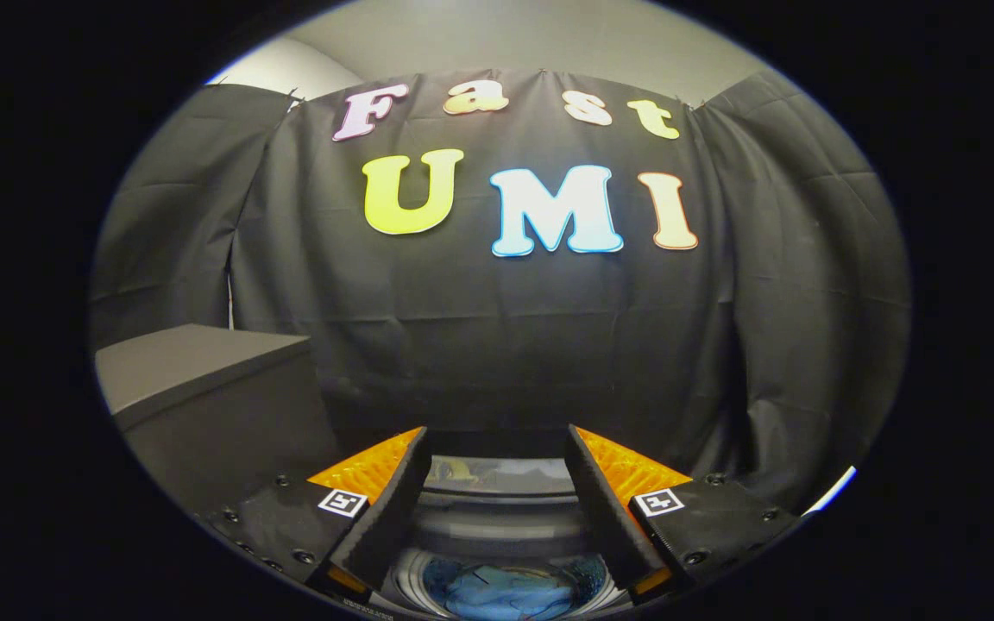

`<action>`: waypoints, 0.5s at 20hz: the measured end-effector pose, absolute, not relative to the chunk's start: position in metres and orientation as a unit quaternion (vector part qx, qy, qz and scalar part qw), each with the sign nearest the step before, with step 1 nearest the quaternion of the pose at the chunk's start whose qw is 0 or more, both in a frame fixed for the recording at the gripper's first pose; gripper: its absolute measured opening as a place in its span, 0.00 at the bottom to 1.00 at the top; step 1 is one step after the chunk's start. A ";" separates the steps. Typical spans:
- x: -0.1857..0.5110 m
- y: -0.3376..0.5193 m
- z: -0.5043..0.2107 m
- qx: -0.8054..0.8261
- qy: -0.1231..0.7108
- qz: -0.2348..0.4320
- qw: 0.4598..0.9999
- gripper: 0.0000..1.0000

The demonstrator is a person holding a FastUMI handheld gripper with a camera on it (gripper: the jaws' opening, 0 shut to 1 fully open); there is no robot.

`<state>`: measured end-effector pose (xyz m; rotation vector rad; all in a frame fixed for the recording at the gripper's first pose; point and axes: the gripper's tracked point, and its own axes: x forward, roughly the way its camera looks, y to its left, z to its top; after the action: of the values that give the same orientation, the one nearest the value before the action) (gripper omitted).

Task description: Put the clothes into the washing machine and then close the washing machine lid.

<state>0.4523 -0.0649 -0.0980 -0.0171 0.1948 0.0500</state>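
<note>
My gripper [497, 431] is open, its two fingers spread wide with nothing held between them. Below and between the fingers lies the top-loading washing machine [497, 526]. Its round drum opening [510, 586] shows blue clothes [506, 593] lying inside. Just beyond the drum, a glossy panel [497, 474] that looks like the raised lid stands between the fingertips. The gripper hovers above the machine, apart from it.
A dark grey box or cabinet [195, 366] with a flat top stands to the left of the fingers. The black cloth wall [506, 345] hangs straight ahead behind the machine and wraps around both sides.
</note>
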 end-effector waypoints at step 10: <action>0.411 -0.051 -0.124 -0.008 0.106 0.035 0.994 0.96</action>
<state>0.4105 -0.0506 -0.1238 -0.0160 0.2129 0.0710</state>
